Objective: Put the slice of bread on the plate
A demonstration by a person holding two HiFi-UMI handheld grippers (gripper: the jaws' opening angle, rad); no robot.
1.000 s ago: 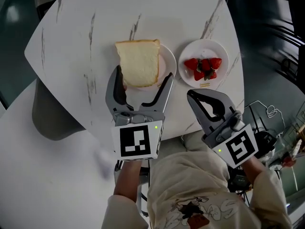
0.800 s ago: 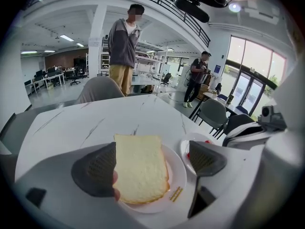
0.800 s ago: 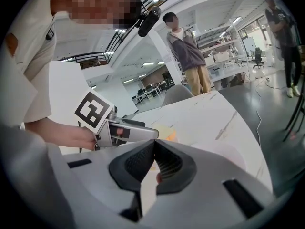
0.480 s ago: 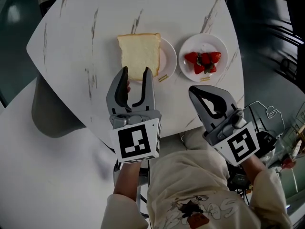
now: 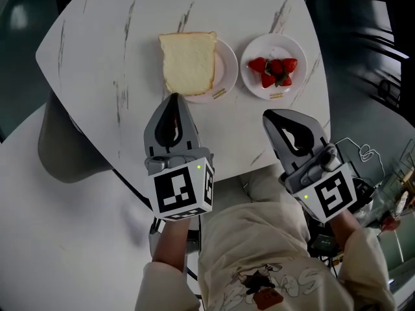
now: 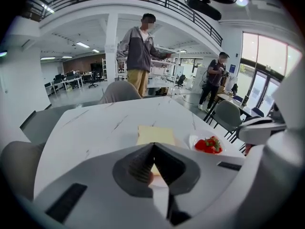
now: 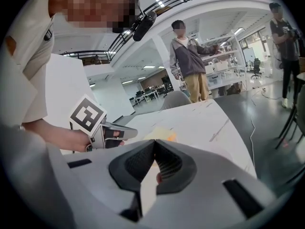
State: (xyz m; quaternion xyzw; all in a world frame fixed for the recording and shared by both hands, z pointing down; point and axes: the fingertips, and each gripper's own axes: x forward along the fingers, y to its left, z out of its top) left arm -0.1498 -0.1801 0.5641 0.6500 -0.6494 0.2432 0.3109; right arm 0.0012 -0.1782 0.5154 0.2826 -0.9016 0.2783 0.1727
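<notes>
The slice of bread [image 5: 189, 62] lies flat on a small pink plate [image 5: 225, 70] on the white marble table [image 5: 97, 57]. It overhangs the plate's left rim. My left gripper [image 5: 174, 98] is shut with nothing in it, its tip just short of the bread's near edge and apart from it. In the left gripper view the bread [image 6: 156, 135] shows beyond the closed left gripper [image 6: 153, 146]. My right gripper [image 5: 273, 115] is shut and empty, hovering over the table's near right edge. From the right gripper view, the left gripper [image 7: 102, 130] and the bread [image 7: 162, 135] lie beyond the right gripper [image 7: 155, 142].
A white plate [image 5: 251, 83] with strawberries [image 5: 275, 72] stands right of the bread plate. A grey chair [image 5: 65, 148] sits at the table's left. The table's near edge runs under both grippers. Two people stand [image 6: 139, 56] far behind the table.
My left gripper's jaws went from wide open around the bread's near end to shut, and it drew back toward me. The bread stayed on the plate. The right gripper barely shifted.
</notes>
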